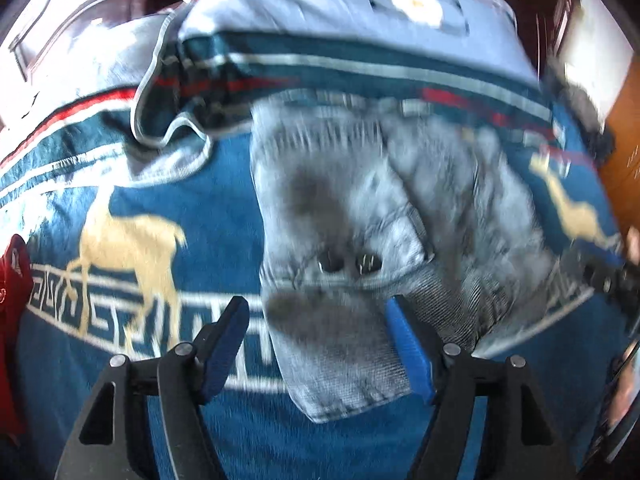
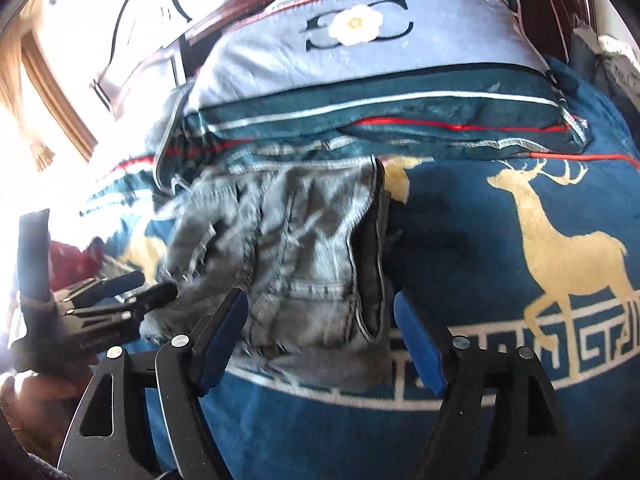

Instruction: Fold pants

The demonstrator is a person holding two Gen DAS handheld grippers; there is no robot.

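Jeans [image 1: 360, 232], one pair, lie on one blanket [image 1: 120, 184] beneath two spread, empty grippers [image 1: 316, 344] [image 2: 320, 340].

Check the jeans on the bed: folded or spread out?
Folded. The jeans lie as a compact, layered bundle on the blue deer blanket, no legs stretched out; blur hides how neatly.
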